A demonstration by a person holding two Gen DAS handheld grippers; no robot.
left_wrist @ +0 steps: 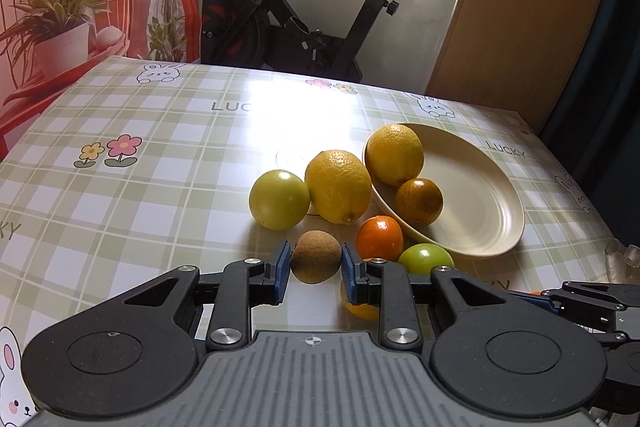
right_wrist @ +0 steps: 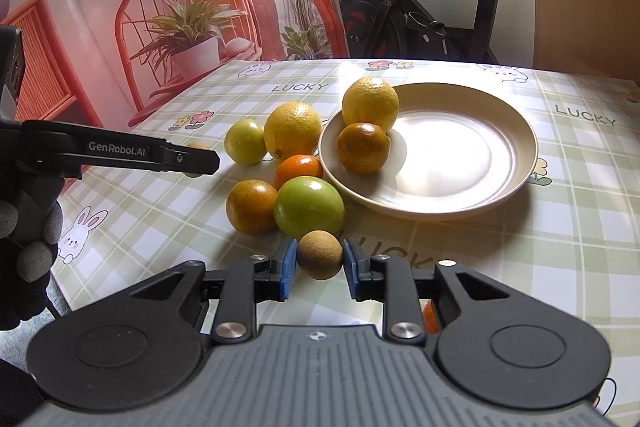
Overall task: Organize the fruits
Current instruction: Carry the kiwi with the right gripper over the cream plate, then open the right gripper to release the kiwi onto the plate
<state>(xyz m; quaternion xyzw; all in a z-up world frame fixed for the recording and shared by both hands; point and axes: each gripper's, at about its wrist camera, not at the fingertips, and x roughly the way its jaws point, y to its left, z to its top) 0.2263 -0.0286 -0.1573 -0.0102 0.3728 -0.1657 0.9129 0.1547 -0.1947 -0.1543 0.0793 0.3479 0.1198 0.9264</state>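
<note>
Both grippers (left_wrist: pixel 314 267) (right_wrist: pixel 320 263) seemingly clamp kiwis (left_wrist: pixel 315 257) (right_wrist: pixel 320 254); plate (right_wrist: pixel 480 203) holds two citrus (right_wrist: pixel 370 103).

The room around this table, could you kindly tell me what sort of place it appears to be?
Most likely a home living or dining area. The table wears a checked cloth printed with rabbits, an exercise bike stands just behind it, and a plate with loose fruit sits on top.

Fruit: 2 big yellow citrus (right_wrist: pixel 292 129), 2 green apples (right_wrist: pixel 308 209), 2 brownish oranges (right_wrist: pixel 251 205), 1 bright orange (right_wrist: pixel 298 169), 2 brown kiwis (left_wrist: pixel 316 257). 1 plate (right_wrist: pixel 516 163). 2 tongs: left tongs (left_wrist: pixel 314 267), right tongs (right_wrist: pixel 320 263).
</note>
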